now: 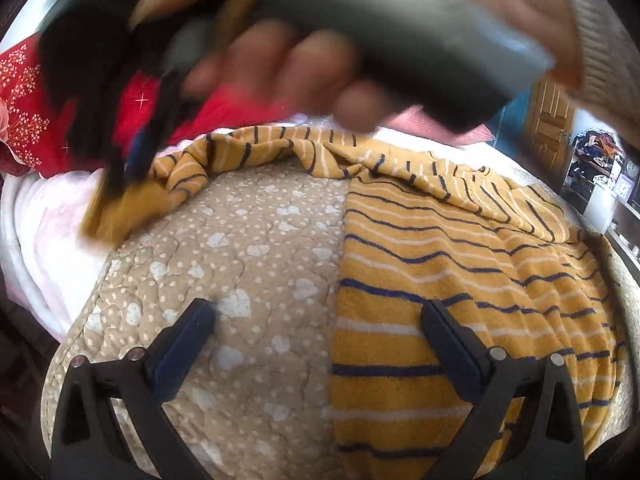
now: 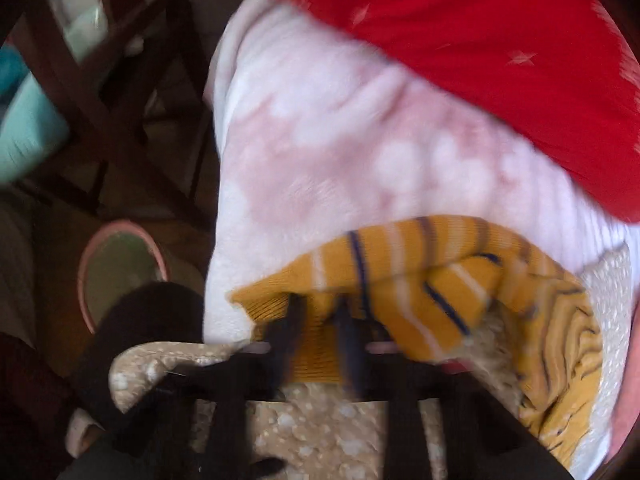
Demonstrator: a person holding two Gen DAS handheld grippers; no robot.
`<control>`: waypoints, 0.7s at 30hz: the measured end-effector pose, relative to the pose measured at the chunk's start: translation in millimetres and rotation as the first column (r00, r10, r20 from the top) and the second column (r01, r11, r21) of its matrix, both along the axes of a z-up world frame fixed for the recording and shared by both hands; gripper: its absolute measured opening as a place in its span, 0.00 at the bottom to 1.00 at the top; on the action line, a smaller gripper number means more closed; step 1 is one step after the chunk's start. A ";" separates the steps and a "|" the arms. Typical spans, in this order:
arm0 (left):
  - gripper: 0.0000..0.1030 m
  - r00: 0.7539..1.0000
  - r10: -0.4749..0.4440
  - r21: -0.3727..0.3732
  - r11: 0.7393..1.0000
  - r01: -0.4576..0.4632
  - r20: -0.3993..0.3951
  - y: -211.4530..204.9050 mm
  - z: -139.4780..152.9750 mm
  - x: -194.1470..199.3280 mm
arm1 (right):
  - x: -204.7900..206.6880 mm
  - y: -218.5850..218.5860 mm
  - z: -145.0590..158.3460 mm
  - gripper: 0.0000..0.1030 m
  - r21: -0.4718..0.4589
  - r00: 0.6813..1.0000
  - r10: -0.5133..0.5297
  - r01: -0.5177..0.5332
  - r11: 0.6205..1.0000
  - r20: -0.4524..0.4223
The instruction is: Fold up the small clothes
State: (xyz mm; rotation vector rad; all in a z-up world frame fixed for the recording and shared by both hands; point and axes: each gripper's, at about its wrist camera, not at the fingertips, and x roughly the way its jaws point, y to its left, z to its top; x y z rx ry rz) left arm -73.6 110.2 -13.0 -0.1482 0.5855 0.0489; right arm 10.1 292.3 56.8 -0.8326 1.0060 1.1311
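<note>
Striped top [image 1: 460,264] lies on the dotted quilt [image 1: 248,264], sleeve stretched left | right tool [image 2: 316,312] pinches the cuff [image 2: 312,344]; left tool [image 1: 320,320] spread wide, empty | pull sleeve flat across the body, keep the pinch tight, go slowly.

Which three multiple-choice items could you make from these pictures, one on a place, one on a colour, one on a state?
1. Where does the striped garment lie?
A. on the beige dotted quilt
B. in a basket
C. on a chair

2. What colour is its ground?
A. green
B. mustard yellow
C. grey

3. How are the fingers of the left gripper?
A. shut on a sleeve
B. wide apart, holding nothing
C. out of view

Answers:
1 A, the garment spreads over the quilt.
2 B, yellow with dark blue and white stripes.
3 B, bare quilt and garment show between them; the right gripper instead pinches the garment's cuff.
</note>
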 end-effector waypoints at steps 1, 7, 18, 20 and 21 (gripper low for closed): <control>1.00 1.000 0.005 -0.002 1.000 -0.005 0.003 0.3 0.4 0.6 | 11.6 -13.2 12.8 0.07 0.043 0.999 -0.051 0.051 0.998 0.004; 1.00 1.000 0.020 -0.020 1.000 -0.020 0.024 3.3 3.4 -0.1 | 79.0 -149.1 78.6 0.06 0.279 0.927 -0.373 0.368 0.887 -0.037; 1.00 0.999 0.037 -0.022 0.999 -0.037 0.017 -2.6 6.4 5.0 | 147.5 -474.4 -0.7 0.07 0.156 0.411 -0.910 0.897 0.413 0.045; 1.00 1.000 0.027 -0.010 1.000 -0.027 -0.001 -9.4 9.7 4.4 | 144.9 -512.3 -13.9 0.10 0.155 0.335 -0.940 0.927 0.341 0.065; 1.00 1.000 0.022 -0.008 1.000 -0.022 -0.005 -9.9 12.1 3.0 | 141.5 -525.1 -12.1 0.13 0.193 0.321 -0.947 0.929 0.316 0.008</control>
